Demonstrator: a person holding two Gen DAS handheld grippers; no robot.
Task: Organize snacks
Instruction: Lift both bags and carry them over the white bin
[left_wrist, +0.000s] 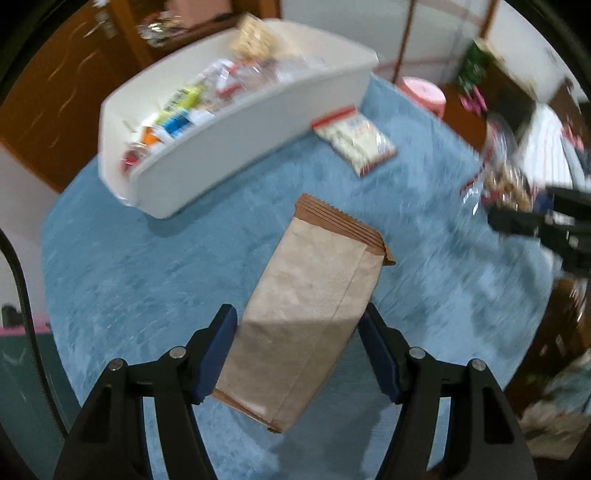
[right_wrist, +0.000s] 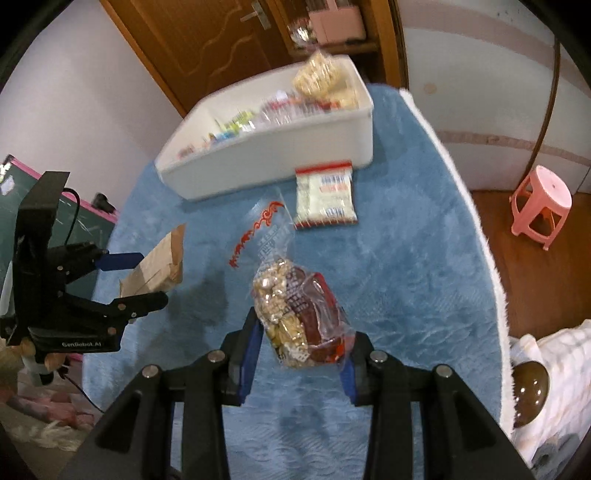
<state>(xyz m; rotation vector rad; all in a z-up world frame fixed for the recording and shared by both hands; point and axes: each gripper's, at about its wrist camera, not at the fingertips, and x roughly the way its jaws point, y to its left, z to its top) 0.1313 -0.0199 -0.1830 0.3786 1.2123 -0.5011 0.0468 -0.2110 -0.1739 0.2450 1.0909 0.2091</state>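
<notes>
Organizing looks well underway but not done. The white bin (right_wrist: 280, 155) at the far side of the blue rug (right_wrist: 406, 277) already holds a jumble of snack packs, incl. a puffed-snack bag (right_wrist: 321, 79) poking up at one end. Two items are in hand and off the rug: the left gripper (left_wrist: 297, 354) is clamped on a brown paper pouch (left_wrist: 314, 295), pads pressing its sides, pouch hanging tilted; the right gripper (right_wrist: 301, 350) is closed tight on a clear bag of nuts and dates (right_wrist: 295, 314), its loose top trailing toward the bin. Both are near the bin, not over it yet. One red-and-white packet (right_wrist: 325, 197) lies on the rug just beside the bin wall, untouched. So approx. three items left to bin; two likely go next, w/ the packet last.
</notes>
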